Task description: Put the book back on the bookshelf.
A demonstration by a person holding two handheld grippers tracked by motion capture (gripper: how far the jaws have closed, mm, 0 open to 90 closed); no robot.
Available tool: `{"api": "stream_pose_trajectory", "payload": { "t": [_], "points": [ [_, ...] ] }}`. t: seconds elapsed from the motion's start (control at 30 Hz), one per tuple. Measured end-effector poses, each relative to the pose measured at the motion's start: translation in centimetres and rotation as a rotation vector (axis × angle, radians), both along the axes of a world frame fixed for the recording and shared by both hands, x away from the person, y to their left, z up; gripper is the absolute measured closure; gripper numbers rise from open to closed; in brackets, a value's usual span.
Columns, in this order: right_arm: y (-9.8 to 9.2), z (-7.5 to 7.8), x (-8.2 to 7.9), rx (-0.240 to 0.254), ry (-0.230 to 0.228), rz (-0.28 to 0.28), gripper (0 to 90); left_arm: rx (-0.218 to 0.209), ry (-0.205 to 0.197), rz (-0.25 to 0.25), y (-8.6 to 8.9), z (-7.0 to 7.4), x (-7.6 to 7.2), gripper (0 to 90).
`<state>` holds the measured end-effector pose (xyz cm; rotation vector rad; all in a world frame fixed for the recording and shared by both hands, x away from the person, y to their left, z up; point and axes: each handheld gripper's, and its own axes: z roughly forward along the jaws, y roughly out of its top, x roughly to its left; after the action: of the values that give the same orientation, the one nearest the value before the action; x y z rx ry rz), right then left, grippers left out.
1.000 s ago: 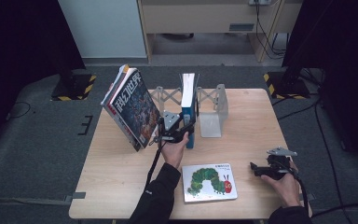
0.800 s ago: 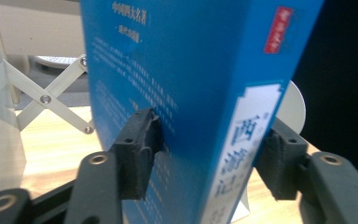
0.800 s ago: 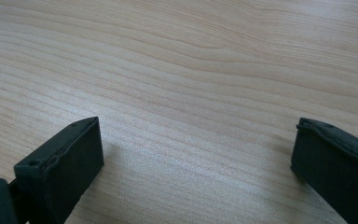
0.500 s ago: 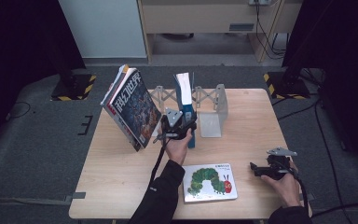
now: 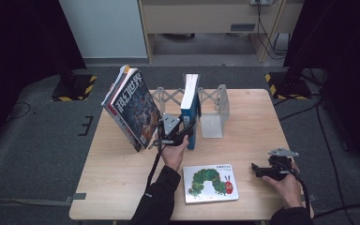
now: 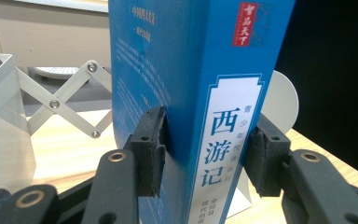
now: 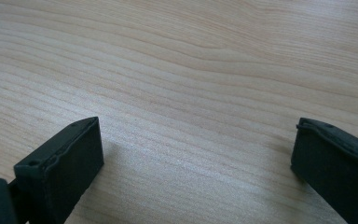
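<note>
A blue book [image 5: 190,110] stands upright on the wooden table [image 5: 253,122], in a pale expanding book rack [image 5: 213,115]. My left gripper [image 5: 186,130] reaches it from the near side. In the left gripper view the jaws have just been closing with the blue book [image 6: 200,93] between them, and both pads press on its covers beside the spine, so my left gripper [image 6: 205,142] is shut on it. My right gripper [image 5: 258,169] rests low at the near right of the table. Its jaws [image 7: 196,154] stand wide apart over bare wood.
Two or three large books [image 5: 133,108] lean against the rack's left end. A caterpillar picture book [image 5: 210,183] lies flat at the near edge between my hands. The rack's scissor links [image 6: 56,105] and its far end plate [image 6: 282,100] flank the blue book.
Half a second ago the blue book's top leaned to the left; now it stands upright again in the left jaws. The right hand has not moved.
</note>
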<state>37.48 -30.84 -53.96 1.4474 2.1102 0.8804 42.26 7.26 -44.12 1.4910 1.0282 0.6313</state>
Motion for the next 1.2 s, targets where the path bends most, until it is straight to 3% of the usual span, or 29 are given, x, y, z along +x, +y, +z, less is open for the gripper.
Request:
{"api": "stream_pose_trajectory", "payload": {
  "t": [0.23,0.5,0.67,0.87,1.0,1.2],
  "points": [
    [0.0,0.0,0.0,0.004,0.001,-0.004,2.3,0.028,0.002,-0.076,0.4,0.3,0.4,53.6],
    [0.0,0.0,0.0,0.003,0.001,-0.003,2.3,0.045,0.003,-0.045,2.0,1.5,1.6,58.0],
    [0.1,0.0,0.1,0.004,0.002,-0.007,2.1,0.074,-0.014,-0.048,2.1,0.8,0.5,58.2],
    [0.1,0.0,0.1,0.004,0.002,-0.006,2.1,0.062,-0.002,-0.045,2.6,0.9,0.0,59.0],
    [0.1,0.0,0.1,0.003,0.003,-0.005,2.2,0.038,-0.016,-0.009,3.0,0.6,-0.9,59.7],
    [0.1,0.0,0.1,0.002,0.001,-0.007,2.2,0.048,0.001,0.005,2.2,0.9,-1.7,59.2]
  ]
}}
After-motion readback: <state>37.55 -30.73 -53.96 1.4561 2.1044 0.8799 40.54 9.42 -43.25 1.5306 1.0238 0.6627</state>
